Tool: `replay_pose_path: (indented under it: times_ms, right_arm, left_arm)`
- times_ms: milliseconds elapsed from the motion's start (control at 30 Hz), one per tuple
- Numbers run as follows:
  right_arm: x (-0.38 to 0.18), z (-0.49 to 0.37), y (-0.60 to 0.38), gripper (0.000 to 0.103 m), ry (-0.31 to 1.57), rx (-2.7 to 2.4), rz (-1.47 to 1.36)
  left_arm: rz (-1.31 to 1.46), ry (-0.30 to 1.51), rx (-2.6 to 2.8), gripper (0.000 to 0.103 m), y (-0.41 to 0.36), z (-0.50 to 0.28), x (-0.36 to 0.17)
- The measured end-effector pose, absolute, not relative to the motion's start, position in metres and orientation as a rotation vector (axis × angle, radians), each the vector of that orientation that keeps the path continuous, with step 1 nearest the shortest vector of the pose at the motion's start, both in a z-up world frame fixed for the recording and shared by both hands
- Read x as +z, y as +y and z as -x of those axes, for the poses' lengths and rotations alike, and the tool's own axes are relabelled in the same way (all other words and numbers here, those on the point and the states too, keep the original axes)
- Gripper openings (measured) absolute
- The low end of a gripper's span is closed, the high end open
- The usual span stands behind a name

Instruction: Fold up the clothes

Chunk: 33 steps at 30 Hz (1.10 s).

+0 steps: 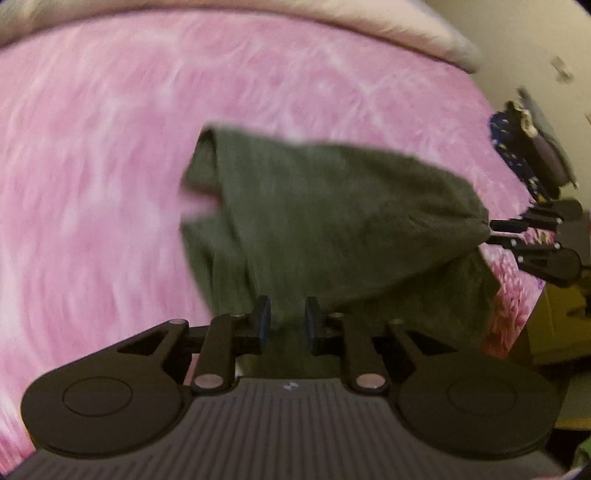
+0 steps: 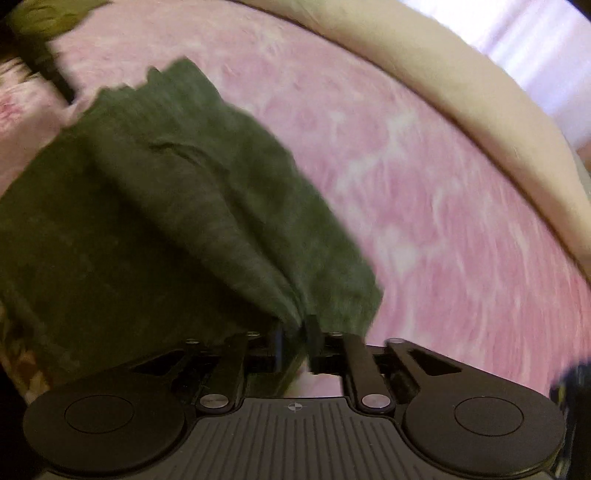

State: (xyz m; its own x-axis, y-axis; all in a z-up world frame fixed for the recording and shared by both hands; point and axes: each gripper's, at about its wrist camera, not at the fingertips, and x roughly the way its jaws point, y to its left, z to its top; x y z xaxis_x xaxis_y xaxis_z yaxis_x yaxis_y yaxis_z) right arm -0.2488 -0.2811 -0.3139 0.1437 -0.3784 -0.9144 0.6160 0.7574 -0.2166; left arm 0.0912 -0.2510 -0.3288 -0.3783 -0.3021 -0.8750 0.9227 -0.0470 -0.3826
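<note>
A dark green garment (image 1: 332,221) hangs stretched over a pink fluffy blanket (image 1: 92,166). In the left wrist view its near edge runs down into the gap of my left gripper (image 1: 288,323), whose blue pads have cloth filling the space between them. Its right corner is drawn to a point in my right gripper (image 1: 495,230). In the right wrist view the garment (image 2: 166,221) gathers in pleats that converge on my right gripper (image 2: 296,345), which is pinched on the bunched edge. Both views are motion-blurred.
A cream duvet or pillow (image 1: 369,26) borders the far side of the pink blanket (image 2: 424,203). Dark patterned clothes (image 1: 524,147) are piled at the bed's right edge, with a yellowish object (image 1: 554,321) below them. Floral bedding (image 2: 22,110) shows at the left of the right wrist view.
</note>
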Motion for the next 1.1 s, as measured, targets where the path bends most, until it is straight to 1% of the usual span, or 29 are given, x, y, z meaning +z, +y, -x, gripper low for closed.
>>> replay_pose_path:
  times_ms: [33, 67, 133, 200, 333, 400, 500, 667, 733, 867, 900, 933, 967, 1000, 1033, 1067, 1100]
  right_arm:
    - [-0.314, 0.252, -0.277, 0.066, 1.217, -0.773, -0.286]
    - [-0.313, 0.255, -0.273, 0.068, 1.188, -0.823, -0.339]
    - [-0.31, 0.263, -0.271, 0.068, 1.129, -0.928, -0.472]
    - [-0.307, 0.276, -0.275, 0.068, 1.037, -1.034, -0.662]
    - [-0.306, 0.317, -0.284, 0.068, 0.73, -1.219, -1.113]
    - [-0.308, 0.334, -0.286, 0.068, 0.569, -1.274, -1.282]
    - [-0.314, 0.351, -0.286, 0.068, 0.411, -1.301, -1.419]
    - [-0.326, 0.373, -0.293, 0.067, 0.265, -1.304, -1.473]
    - [-0.336, 0.382, -0.298, 0.067, 0.199, -1.278, -1.516]
    - [-0.358, 0.394, -0.311, 0.067, 0.093, -1.23, -1.572]
    - [-0.362, 0.396, -0.314, 0.067, 0.061, -1.219, -1.584]
    - [-0.365, 0.399, -0.317, 0.067, 0.031, -1.21, -1.595]
    - [-0.367, 0.4, -0.321, 0.067, 0.011, -1.201, -1.599]
    - [-0.368, 0.401, -0.325, 0.067, -0.004, -1.193, -1.601]
    - [-0.37, 0.402, -0.329, 0.055, -0.019, -1.185, -1.602]
    - [-0.372, 0.401, -0.334, 0.04, -0.013, -1.173, -1.605]
    - [-0.375, 0.4, -0.341, 0.038, 0.003, -1.158, -1.609]
  left_arm:
    - [-0.713, 1.282, -1.586, 0.021, -0.244, -0.093, -0.331]
    - [-0.668, 1.317, -1.561, 0.021, -0.238, -0.095, -0.333]
    - [-0.579, 1.381, -1.522, 0.025, -0.233, -0.101, -0.336]
    - [-0.486, 1.439, -1.48, 0.027, -0.229, -0.103, -0.34]
    - [-0.307, 1.569, -1.36, 0.029, -0.216, -0.111, -0.351]
    - [-0.204, 1.624, -1.273, 0.029, -0.211, -0.115, -0.36]
    - [-0.055, 1.662, -1.159, 0.03, -0.206, -0.119, -0.373]
    - [0.066, 1.653, -1.027, 0.03, -0.205, -0.117, -0.392]
    - [0.108, 1.641, -1.013, 0.028, -0.204, -0.117, -0.399]
    - [0.141, 1.597, -1.005, 0.017, -0.205, -0.115, -0.402]
    - [0.138, 1.587, -1.005, 0.011, -0.206, -0.114, -0.401]
    - [0.133, 1.576, -1.013, 0.007, -0.208, -0.114, -0.4]
    - [0.129, 1.564, -1.02, 0.007, -0.21, -0.114, -0.399]
    - [0.125, 1.553, -1.026, 0.006, -0.211, -0.114, -0.397]
    - [0.124, 1.54, -1.033, 0.004, -0.213, -0.113, -0.395]
    - [0.119, 1.534, -1.045, 0.001, -0.216, -0.113, -0.393]
    - [0.105, 1.528, -1.05, 0.001, -0.217, -0.112, -0.392]
